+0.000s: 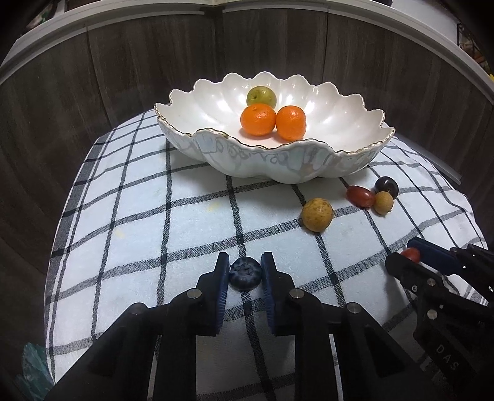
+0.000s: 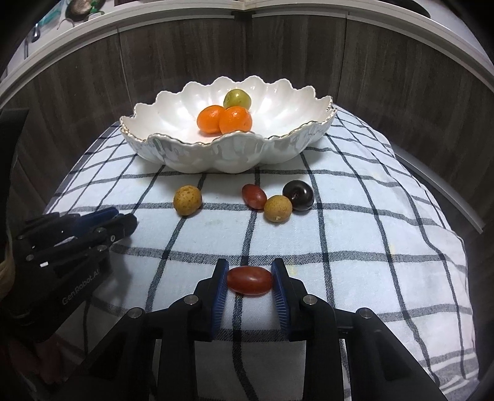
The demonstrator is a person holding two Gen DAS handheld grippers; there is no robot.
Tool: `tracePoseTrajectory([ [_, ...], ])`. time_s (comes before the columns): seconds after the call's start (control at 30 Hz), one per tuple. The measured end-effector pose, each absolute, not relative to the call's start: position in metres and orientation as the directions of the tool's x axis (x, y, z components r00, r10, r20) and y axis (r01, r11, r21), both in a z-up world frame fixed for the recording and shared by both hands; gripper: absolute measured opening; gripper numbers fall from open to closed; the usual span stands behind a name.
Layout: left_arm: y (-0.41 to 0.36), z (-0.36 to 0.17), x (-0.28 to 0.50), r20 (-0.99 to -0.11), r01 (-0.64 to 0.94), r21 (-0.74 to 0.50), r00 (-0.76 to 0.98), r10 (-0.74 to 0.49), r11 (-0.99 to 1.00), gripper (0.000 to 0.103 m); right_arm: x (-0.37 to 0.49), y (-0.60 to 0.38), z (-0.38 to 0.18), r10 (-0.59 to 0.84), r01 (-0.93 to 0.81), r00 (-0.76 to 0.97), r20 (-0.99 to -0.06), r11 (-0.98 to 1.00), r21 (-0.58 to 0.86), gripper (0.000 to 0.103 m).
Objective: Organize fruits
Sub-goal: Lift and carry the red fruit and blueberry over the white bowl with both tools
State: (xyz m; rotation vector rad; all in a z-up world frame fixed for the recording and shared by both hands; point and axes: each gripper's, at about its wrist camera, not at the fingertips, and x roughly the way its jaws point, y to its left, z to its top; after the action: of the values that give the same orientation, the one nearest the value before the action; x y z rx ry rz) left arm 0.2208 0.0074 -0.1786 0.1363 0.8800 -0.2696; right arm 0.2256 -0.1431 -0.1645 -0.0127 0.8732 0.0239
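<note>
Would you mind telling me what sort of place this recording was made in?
Probably a home kitchen or dining corner. A checked cloth covers the surface, a scalloped bowl holds fruit, and wood-grain panels under a white ledge stand behind.

Left wrist view: red oval grape [image 1: 410, 254] mostly hidden between the right gripper's [image 1: 404, 257] fingers. Right wrist view: left gripper's [image 2: 123, 220] load hidden; shelf clutter [image 2: 77, 9] blurred.
</note>
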Motion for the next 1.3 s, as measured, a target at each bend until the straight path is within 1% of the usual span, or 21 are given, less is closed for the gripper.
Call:
tracePoseTrajectory([
  [0.5, 0.009, -0.167, 0.211, -0.768, 0.263, 0.012, 0.620, -0.160, 0.965, 0.022, 0.229, -0.147, -0.156, 0.029, -0.031, 0.656, -0.754, 0.999, 0.011, 0.030],
  [0.87, 0.010, -0.148, 0.207, -0.757, 0.224, 0.035, 0.642, -0.120, 0.974, 0.022, 0.227, -0.147, -0.140, 0.039, -0.040, 0.686, -0.726, 0.999, 0.015, 0.030],
  [1.17, 0.008, -0.136, 0.204, -0.759, 0.217, 0.029, 0.640, -0.120, 0.976, 0.022, 0.228, -0.151, -0.127, 0.045, -0.041, 0.702, -0.711, 0.999, 0.023, 0.030],
  [1.3, 0.009, -0.128, 0.204, -0.749, 0.195, 0.030, 0.654, -0.107, 0.980, 0.022, 0.227, -0.148, -0.117, 0.041, -0.051, 0.723, -0.689, 0.999, 0.006, 0.030],
])
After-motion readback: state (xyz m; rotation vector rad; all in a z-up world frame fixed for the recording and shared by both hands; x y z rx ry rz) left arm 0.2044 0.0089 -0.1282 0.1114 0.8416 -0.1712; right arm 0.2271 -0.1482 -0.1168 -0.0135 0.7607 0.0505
